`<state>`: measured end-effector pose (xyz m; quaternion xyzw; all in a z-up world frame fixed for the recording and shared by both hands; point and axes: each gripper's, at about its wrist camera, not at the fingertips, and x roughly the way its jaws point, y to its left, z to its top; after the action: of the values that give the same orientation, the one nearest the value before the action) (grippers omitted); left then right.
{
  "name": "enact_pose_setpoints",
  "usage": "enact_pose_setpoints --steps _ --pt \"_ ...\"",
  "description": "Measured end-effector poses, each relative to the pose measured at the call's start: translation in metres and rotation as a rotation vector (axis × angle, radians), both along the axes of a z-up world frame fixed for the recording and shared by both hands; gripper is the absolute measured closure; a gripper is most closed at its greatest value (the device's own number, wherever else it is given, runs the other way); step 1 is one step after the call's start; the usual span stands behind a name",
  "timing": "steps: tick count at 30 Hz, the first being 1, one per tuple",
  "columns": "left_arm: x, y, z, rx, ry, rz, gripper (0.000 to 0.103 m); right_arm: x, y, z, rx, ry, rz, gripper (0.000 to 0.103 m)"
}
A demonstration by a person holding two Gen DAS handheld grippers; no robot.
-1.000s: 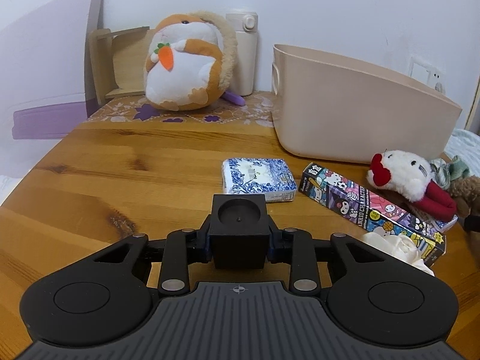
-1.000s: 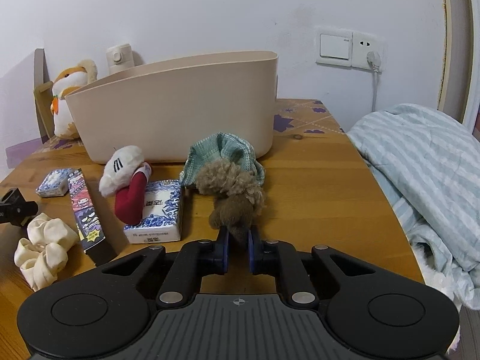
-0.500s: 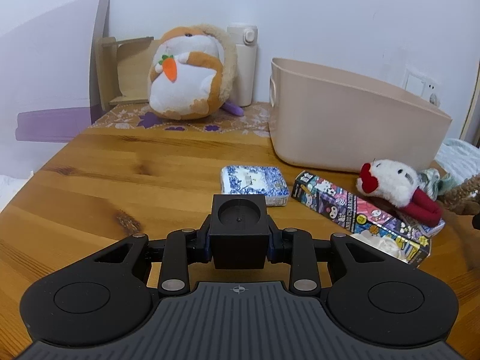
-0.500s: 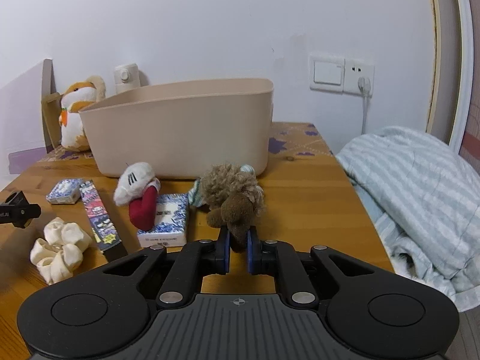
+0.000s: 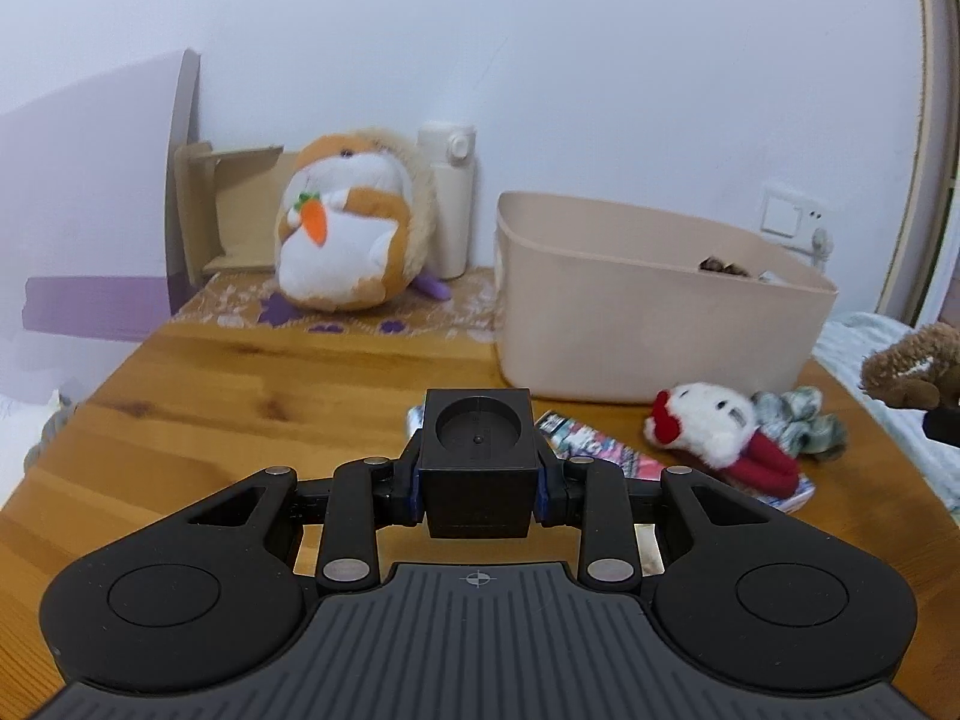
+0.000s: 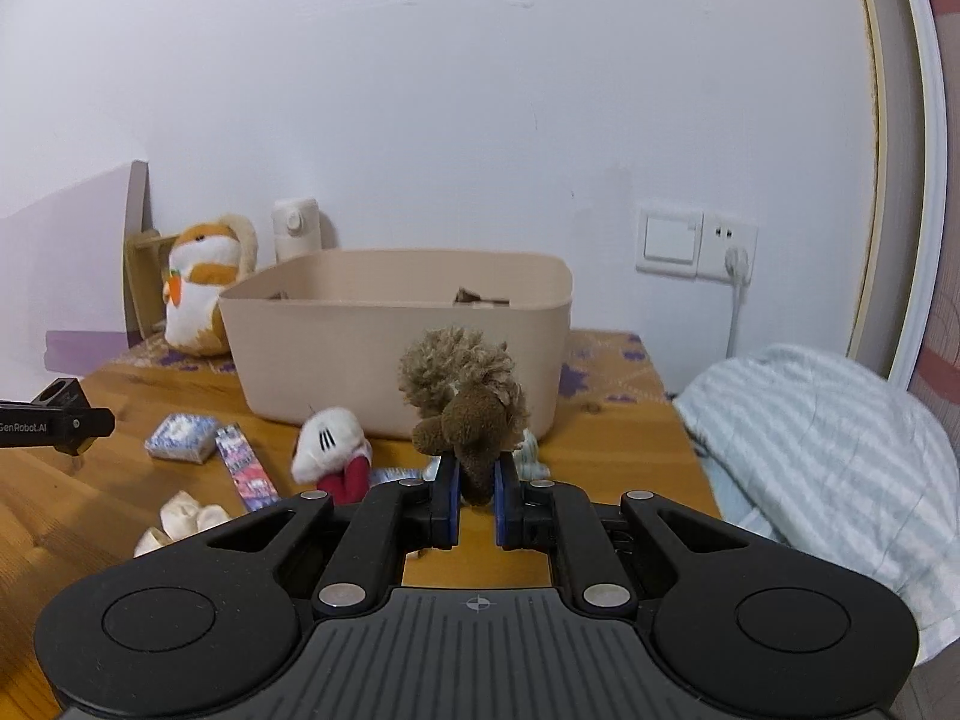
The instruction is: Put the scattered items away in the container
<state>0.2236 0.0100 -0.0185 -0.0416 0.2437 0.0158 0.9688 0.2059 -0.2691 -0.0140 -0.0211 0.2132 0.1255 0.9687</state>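
Left wrist view is taken low over the counter, aimed along the left tongs at the wall. Right wrist view is set further right, facing likewise. The tub is shared, seen close in both.

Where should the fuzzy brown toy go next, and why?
Probably forward and over the rim of the beige bin, then let go. The right gripper has its fingers shut on the brown plush toy, lifted off the table, and the bin sits straight ahead with its top open. The left gripper holds a black cube, so it can wait.
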Motion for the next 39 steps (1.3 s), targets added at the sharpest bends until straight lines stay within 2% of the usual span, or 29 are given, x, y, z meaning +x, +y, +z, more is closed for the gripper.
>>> enact_pose_setpoints --steps 15,21,26,39 --pt "0.000 -0.020 0.046 0.032 -0.098 -0.080 0.071 -0.002 0.015 0.034 -0.037 -0.093 0.025 0.094" --pt "0.014 -0.032 0.061 0.039 -0.146 -0.096 0.071 0.007 0.021 0.053 -0.052 -0.136 0.031 0.094" --pt "0.032 -0.038 0.067 0.033 -0.145 -0.111 0.071 0.017 0.028 0.063 -0.062 -0.160 0.039 0.094" --pt "0.072 -0.060 0.083 0.102 -0.198 -0.125 0.071 0.054 0.037 0.076 -0.063 -0.177 0.040 0.094"
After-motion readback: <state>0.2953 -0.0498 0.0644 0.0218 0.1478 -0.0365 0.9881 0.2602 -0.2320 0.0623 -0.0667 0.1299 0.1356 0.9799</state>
